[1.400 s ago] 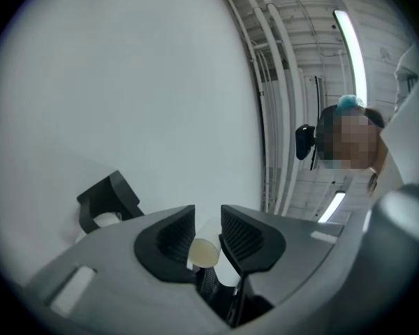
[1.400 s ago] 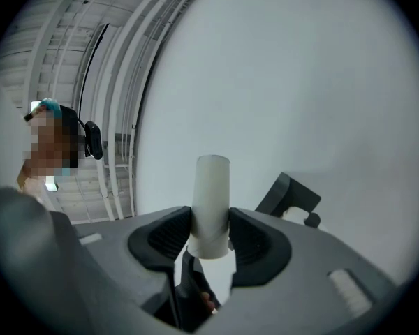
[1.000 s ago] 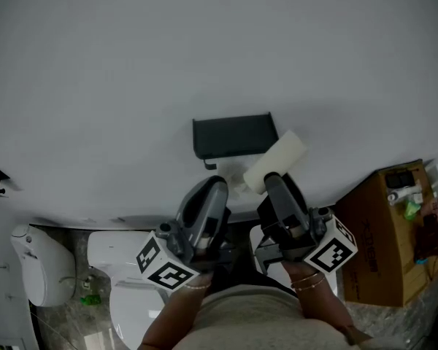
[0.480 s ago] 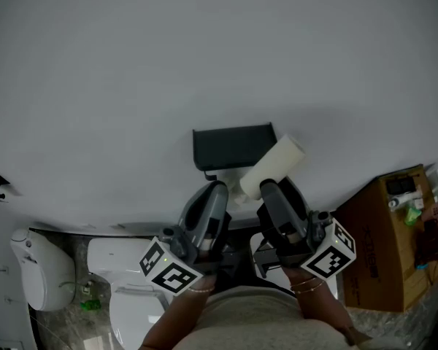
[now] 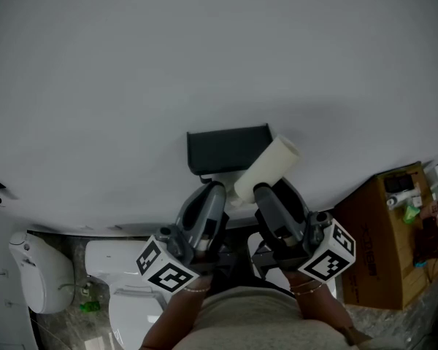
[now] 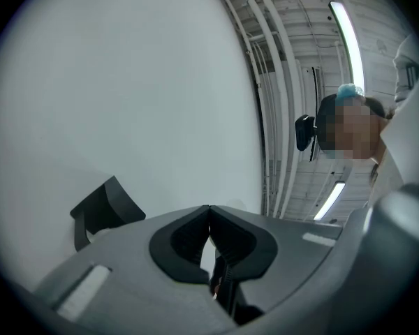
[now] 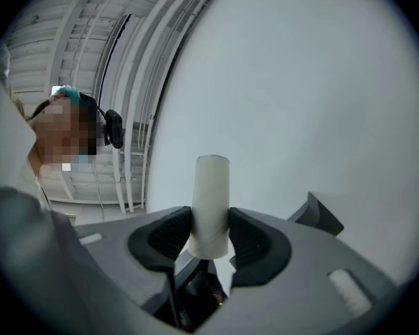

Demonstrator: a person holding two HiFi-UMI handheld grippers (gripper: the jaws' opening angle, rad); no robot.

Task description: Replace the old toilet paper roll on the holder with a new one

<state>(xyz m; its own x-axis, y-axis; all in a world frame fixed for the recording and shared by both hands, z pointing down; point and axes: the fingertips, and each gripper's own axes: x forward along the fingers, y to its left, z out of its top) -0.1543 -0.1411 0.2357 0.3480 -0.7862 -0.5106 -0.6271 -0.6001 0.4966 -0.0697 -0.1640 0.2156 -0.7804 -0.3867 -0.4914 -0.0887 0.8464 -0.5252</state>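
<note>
**Asker:** Where are you in the job?

**Me:** Biggest first. The plain pale grey wall (image 5: 204,49) fills most of the head view. The white ceramic toilet (image 5: 117,268) sits at seven o'clock and a brown cardboard box (image 5: 383,232) at four o'clock. Near the middle of the wall hangs the black box-shaped wall holder (image 5: 226,149). My right gripper (image 5: 274,194) is clamped on a pale bare cardboard tube (image 5: 269,168), with a pad pressing each side near its lower end. The tube sticks out past the jaws toward one o'clock. In the head view it lies at the holder's four o'clock corner. In the right gripper view the holder stands apart from it, at three o'clock. I judge this to be the spent core, off the holder. So the removal step looks all but done.

**Asker:** And your other hand?

**Me:** My left gripper (image 5: 208,195) is closed on nothing, its pads meeting. It points up at the wall just below the holder's six o'clock edge.

**Asker:** What next?

**Me:** Get rid of the tube, then fetch a fresh roll. I see none in any view, so I must find it first. My left jaws will have to open wide for it.
</note>
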